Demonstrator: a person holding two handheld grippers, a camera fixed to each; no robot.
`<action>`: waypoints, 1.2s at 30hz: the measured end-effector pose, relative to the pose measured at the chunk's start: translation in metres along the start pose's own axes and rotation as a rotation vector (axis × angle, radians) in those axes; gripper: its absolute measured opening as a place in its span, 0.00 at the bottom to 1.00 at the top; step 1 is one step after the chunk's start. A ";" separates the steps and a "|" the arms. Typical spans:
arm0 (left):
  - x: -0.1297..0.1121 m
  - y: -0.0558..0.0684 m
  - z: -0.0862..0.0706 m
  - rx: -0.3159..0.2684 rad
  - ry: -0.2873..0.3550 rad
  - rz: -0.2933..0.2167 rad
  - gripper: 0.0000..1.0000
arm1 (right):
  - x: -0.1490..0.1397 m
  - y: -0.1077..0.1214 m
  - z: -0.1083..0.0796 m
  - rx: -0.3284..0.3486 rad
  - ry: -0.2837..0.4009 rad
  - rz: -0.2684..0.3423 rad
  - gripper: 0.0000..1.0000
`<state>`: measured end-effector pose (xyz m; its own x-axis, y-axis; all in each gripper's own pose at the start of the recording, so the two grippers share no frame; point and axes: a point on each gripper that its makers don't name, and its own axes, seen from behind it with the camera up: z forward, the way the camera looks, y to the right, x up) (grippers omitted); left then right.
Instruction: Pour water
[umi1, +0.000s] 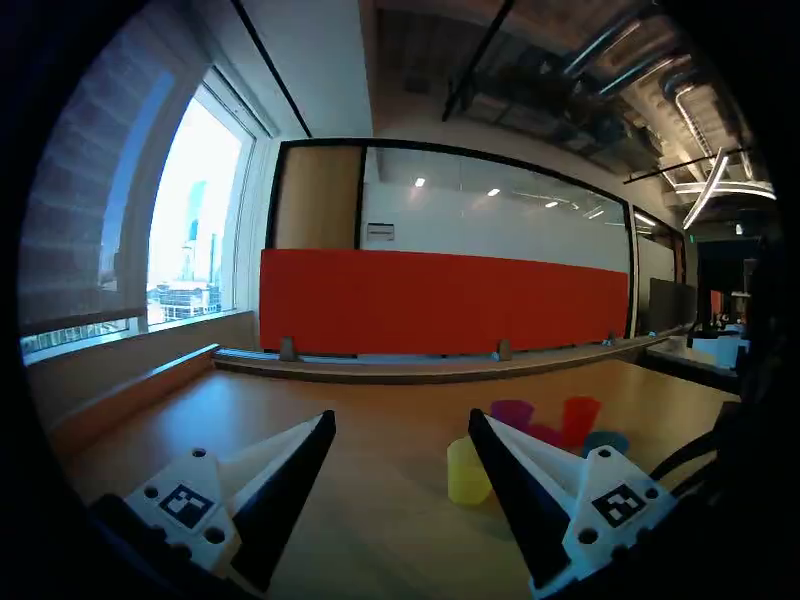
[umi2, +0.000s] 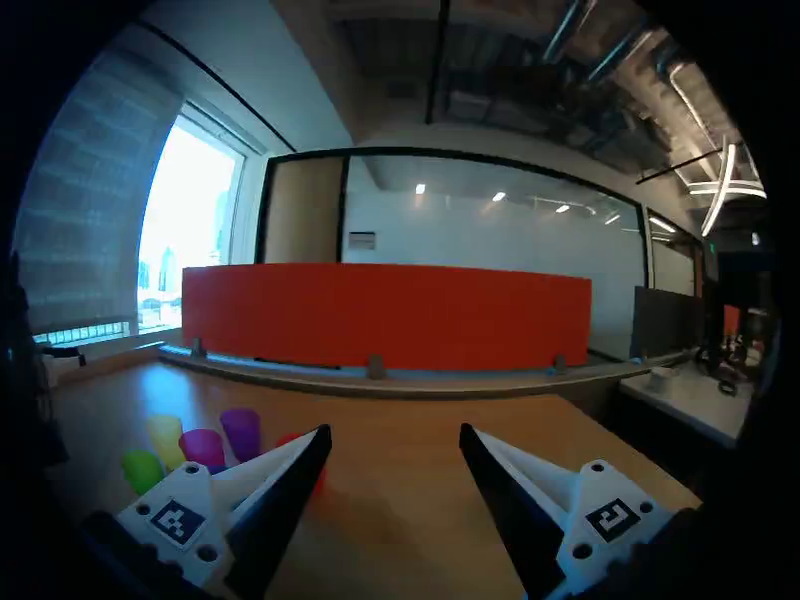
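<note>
Several coloured plastic cups stand on a wooden table (umi1: 380, 500). In the left gripper view a yellow cup (umi1: 467, 470) sits just left of my right finger, with a purple cup (umi1: 512, 412), an orange-red cup (umi1: 580, 418) and a blue one (umi1: 606, 441) behind it. My left gripper (umi1: 400, 430) is open, nothing between its fingers. In the right gripper view a green cup (umi2: 142, 469), a yellow cup (umi2: 166, 438), a magenta cup (umi2: 203, 449) and a purple cup (umi2: 241, 432) cluster at the left, with a red cup (umi2: 318, 478) partly hidden by the left finger. My right gripper (umi2: 392, 440) is open and holds nothing.
A red divider panel (umi1: 440, 302) runs along the table's far edge. A bright window (umi1: 195, 235) is at the left. Another desk (umi2: 690, 395) with white objects stands to the right. Bare tabletop (umi2: 400, 500) stretches ahead of the right gripper.
</note>
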<state>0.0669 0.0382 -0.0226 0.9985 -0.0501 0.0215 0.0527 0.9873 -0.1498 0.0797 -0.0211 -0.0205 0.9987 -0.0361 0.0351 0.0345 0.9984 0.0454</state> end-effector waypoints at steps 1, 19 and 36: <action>0.000 0.000 0.000 0.002 0.002 -0.005 0.99 | -0.001 0.001 0.000 -0.004 0.002 0.000 0.99; -0.011 -0.012 0.006 0.105 0.043 0.015 0.99 | -0.011 0.025 -0.002 -0.087 0.010 0.014 0.99; -0.045 -0.029 0.016 0.134 0.047 0.029 0.99 | -0.018 0.020 0.000 -0.131 -0.022 -0.033 0.99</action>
<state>0.0201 0.0141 -0.0032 0.9993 -0.0249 -0.0273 0.0245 0.9996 -0.0165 0.0628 -0.0005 -0.0198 0.9960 -0.0687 0.0575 0.0734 0.9937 -0.0843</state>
